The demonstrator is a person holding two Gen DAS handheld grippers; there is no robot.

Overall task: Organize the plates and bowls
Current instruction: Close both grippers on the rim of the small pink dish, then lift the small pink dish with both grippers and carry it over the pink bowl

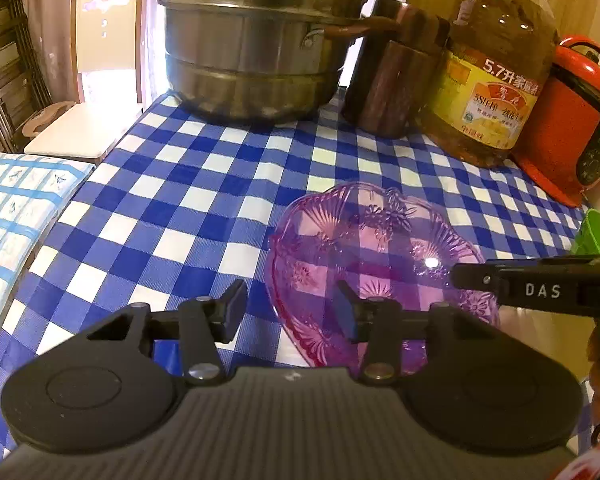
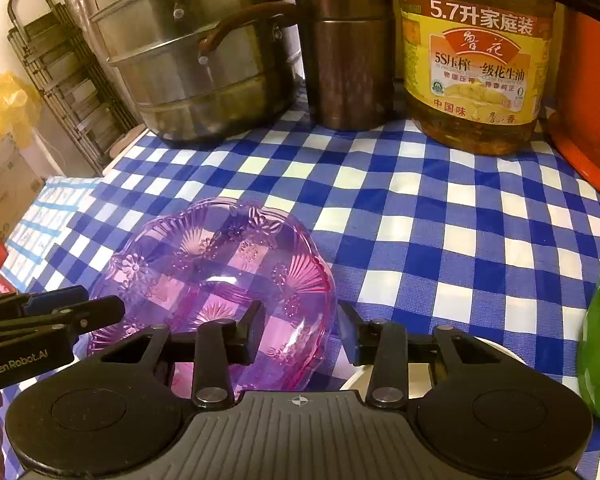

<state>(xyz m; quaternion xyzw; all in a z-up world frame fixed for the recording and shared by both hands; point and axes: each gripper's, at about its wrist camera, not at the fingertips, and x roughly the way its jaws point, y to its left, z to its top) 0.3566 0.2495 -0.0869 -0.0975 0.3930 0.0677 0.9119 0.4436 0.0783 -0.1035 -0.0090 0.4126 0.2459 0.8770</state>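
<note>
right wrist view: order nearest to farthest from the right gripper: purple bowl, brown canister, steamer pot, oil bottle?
From the right gripper:
1. purple bowl, its right rim between the fingers, left of centre.
2. brown canister, upright at the back, centre.
2. oil bottle, at the back, right of the canister; too close to call between them.
4. steamer pot, back left corner.

Glossy translucent purple plastic bowl [image 1: 376, 248] is gleaming beside the brushed steel steamer pot [image 1: 252, 40]; matt checked cloth [image 1: 204, 184] is covering the worktop.
</note>
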